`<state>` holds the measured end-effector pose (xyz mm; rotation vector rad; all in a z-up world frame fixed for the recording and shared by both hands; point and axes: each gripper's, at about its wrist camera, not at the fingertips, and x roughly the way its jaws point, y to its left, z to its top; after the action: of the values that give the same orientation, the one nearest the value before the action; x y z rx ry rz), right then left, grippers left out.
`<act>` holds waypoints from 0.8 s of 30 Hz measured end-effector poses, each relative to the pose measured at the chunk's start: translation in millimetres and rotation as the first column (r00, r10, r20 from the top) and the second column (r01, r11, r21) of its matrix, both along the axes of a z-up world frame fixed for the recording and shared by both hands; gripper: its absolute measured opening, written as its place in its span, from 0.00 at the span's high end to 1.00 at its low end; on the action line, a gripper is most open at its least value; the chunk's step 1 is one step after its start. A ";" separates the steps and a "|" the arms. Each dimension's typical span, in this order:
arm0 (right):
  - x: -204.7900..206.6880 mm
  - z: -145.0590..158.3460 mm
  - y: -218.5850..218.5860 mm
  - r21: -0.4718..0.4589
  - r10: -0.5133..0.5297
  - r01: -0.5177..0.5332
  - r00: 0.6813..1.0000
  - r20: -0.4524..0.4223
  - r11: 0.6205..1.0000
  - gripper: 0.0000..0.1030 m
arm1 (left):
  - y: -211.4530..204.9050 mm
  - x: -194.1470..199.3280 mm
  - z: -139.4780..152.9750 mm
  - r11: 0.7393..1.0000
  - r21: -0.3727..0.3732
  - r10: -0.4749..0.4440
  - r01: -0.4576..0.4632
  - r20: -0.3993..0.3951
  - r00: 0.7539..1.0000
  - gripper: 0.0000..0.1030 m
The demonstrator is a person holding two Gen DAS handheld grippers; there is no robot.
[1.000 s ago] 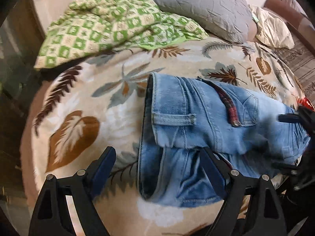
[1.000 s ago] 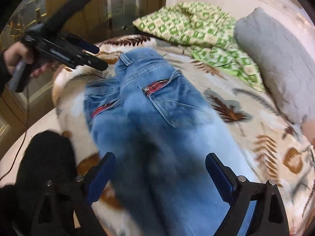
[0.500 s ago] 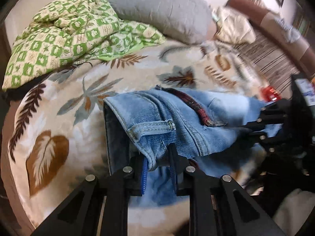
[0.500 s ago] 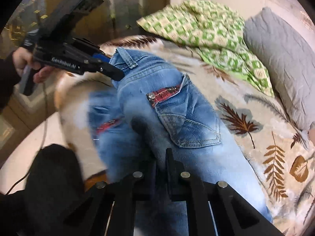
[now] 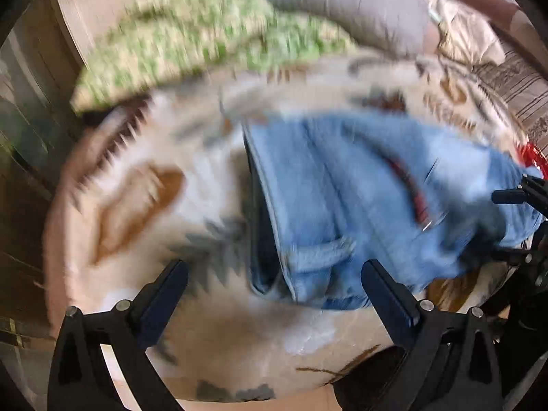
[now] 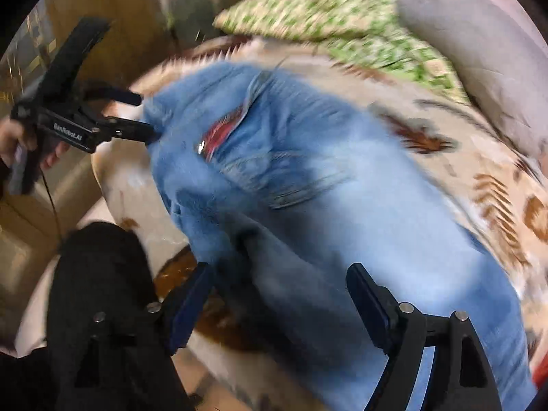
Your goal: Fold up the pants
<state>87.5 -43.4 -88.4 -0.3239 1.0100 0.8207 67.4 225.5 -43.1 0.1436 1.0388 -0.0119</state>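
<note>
- On the bed, over a leaf-print blanket (image 5: 144, 185), lie the blue jeans (image 5: 342, 188) — folded lengthwise, one leg atop the other, with the waistband end toward the left gripper's camera.
- Both views are smeared by motion, so fine detail is hard to make out.
- Left gripper (image 5: 274, 291): its two fingers stand wide apart and grip nothing; the waistband corner lies on the blanket between and just ahead of them.
- Right gripper (image 6: 277, 294): its fingers are spread wide too, empty, poised over the leg part of the jeans.
- A red-trimmed back pocket (image 6: 222, 133) shows on the upper layer.
- Behind the jeans sit a green checked quilt (image 6: 335, 24) and a grey pillow (image 6: 479, 54) — both well apart from the denim.
- From the right camera, the left gripper's tips appear beside the waistband edge; whether they touch it I cannot tell.
</note>
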 end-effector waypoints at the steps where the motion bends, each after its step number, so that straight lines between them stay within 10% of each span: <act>1: 1.2 7.6 -14.4 0.025 -0.033 0.033 0.999 0.002 0.999 0.19 | -7.5 -2.5 13.9 1.000 0.023 -0.008 0.007 0.037 0.999 0.02; 7: 8.6 37.2 -122.1 0.079 -0.331 0.331 0.944 -0.014 0.940 0.19 | -99.6 4.6 44.2 0.968 0.040 -0.252 0.248 0.131 0.959 0.01; 17: 4.5 40.5 -330.8 0.008 -0.698 0.707 0.700 -0.149 0.707 0.19 | -299.1 56.5 15.7 0.770 0.016 -0.637 0.638 0.065 0.768 0.01; 24: 30.9 -7.4 -343.5 -0.046 -0.679 0.692 0.691 -0.249 0.721 0.20 | -347.9 70.0 7.3 0.712 0.029 -0.702 0.702 0.027 0.711 0.01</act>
<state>118.4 -386.8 -95.8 0.2228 1.2289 0.1888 137.4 -122.4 -35.8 0.5535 0.8927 -0.7030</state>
